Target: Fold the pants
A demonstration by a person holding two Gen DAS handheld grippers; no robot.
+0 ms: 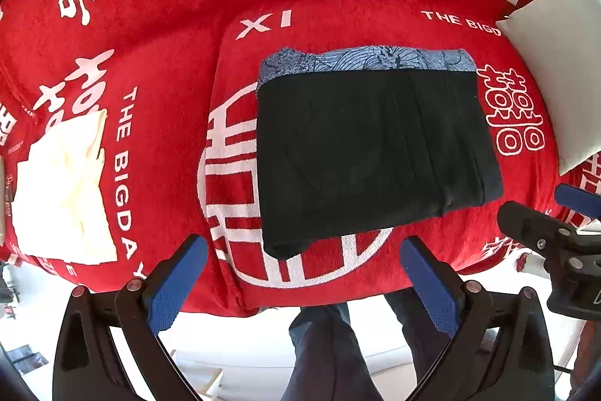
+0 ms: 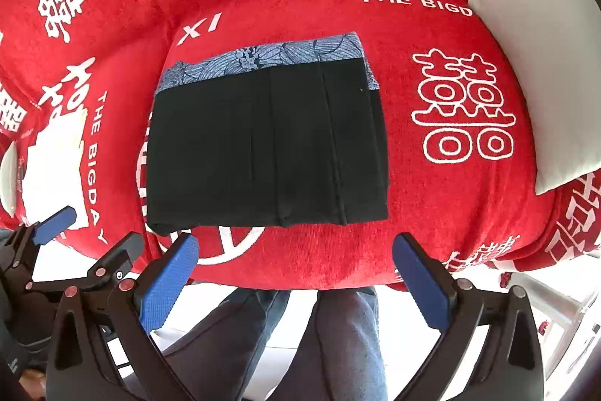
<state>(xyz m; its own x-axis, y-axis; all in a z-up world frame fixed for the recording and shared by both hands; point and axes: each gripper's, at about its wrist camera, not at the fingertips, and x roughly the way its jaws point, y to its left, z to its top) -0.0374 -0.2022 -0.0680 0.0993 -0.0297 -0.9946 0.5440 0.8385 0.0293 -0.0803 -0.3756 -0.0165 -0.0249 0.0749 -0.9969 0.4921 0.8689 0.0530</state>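
Observation:
Black pants lie folded into a flat rectangle on a red blanket, on top of a blue patterned cloth whose far strip shows. My left gripper is open, hovering just in front of the pants' near edge, holding nothing. My right gripper is open too, near the same edge, apart from the fabric. In the left wrist view the right gripper shows at the right; in the right wrist view the left gripper shows at the left.
A cream folded cloth lies left of the pants. A white pillow sits at the right. The blanket's front edge drops off near the grippers, with a person's legs below it.

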